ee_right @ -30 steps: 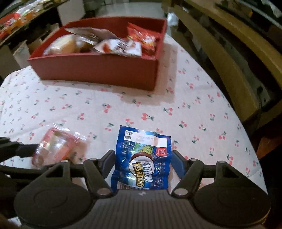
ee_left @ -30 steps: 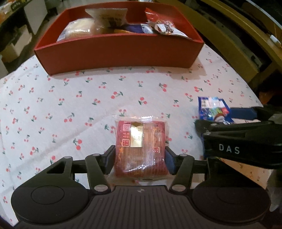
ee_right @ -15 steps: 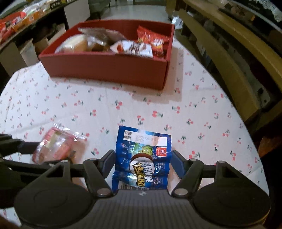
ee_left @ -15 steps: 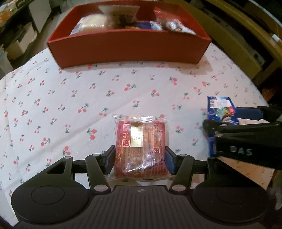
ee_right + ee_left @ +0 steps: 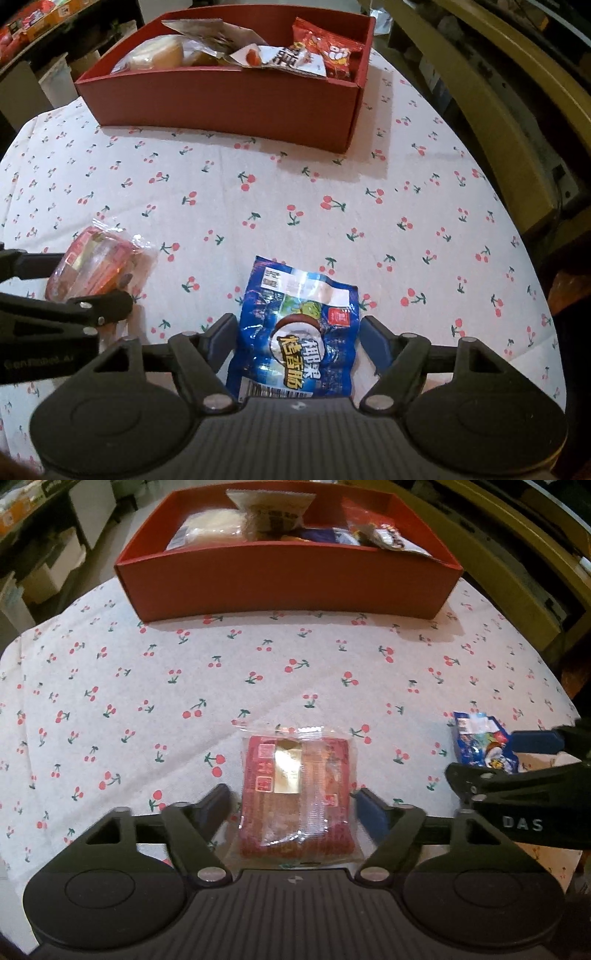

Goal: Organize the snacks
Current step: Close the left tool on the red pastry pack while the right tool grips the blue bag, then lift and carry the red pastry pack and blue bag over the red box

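Red pack (image 5: pixel 295 794) lay on cloth (image 5: pixel 147 686) betw. left gripper (image 5: pixel 295 805) jaws, opening, pads clear. Blue pack (image 5: pixel 295 332) betw. right gripper (image 5: pixel 295 332) jaws, also opening, unpressed. Both judged light, crinkly, slippery; best pinched mid-body, w/ box (image 5: pixel 288 587) well apart.

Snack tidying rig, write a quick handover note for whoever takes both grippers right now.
Left gripper: jaws opening, standing clear on either side of the red snack pack, which lies on the cherry tablecloth.
Right gripper: jaws opening around the blue sausage pack, also flat on the cloth; the pads look just off it.
Red box sits at the far side of the table and already holds several snacks.
Done: some snacks boxed.
Left: these two packs are not in the box; likely grip each again and carry it over.
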A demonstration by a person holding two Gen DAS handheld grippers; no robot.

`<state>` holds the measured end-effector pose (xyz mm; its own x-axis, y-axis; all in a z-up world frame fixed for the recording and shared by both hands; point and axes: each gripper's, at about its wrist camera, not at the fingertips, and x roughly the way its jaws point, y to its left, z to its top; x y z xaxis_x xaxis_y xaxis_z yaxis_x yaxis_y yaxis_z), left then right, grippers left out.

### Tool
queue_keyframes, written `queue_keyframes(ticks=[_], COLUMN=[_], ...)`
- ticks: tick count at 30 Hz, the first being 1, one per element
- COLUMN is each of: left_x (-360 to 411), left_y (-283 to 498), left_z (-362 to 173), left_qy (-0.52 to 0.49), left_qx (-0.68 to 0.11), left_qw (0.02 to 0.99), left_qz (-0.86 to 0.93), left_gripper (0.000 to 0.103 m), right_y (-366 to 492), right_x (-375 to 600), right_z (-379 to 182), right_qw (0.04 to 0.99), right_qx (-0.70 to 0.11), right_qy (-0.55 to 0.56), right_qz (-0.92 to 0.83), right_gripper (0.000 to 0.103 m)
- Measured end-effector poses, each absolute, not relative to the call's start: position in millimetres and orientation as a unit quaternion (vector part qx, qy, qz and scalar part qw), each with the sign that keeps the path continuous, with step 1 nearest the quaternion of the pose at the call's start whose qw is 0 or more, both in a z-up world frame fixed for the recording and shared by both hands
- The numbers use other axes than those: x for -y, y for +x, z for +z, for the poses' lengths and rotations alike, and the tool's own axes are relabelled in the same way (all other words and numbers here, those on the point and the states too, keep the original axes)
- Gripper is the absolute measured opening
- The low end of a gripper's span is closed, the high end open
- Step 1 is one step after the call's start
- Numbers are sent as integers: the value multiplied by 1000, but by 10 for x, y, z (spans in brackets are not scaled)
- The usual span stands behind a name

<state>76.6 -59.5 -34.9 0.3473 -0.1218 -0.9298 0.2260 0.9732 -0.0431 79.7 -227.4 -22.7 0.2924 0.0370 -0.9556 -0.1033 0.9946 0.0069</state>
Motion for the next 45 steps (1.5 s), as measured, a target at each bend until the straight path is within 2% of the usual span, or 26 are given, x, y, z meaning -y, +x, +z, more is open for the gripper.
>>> queue_keyframes(ticks=[4,9,18,45], left_x=[595,621,685,677], left_y=[772,722,628,821], left_z=[-384,-318,-196,206], left_qy=[67,75,75,74], left_qx=[-558,-554,-566,-515], left_qw=[821,823,812,847], left_qz=[-96,-101,-122,-105], left_gripper=[86,64,64,63], right_y=[789,695,603,736], right_x=[2302,2177,2122,2134], right_z=[-221,-197,-14,322], right_qw=[805,817,840,874], right_qx=[-591,-573,-540,-484], right_qy=[-19,-54,-40,-20], right_qz=[36,33,37,48], right_gripper=[76,75,75,75])
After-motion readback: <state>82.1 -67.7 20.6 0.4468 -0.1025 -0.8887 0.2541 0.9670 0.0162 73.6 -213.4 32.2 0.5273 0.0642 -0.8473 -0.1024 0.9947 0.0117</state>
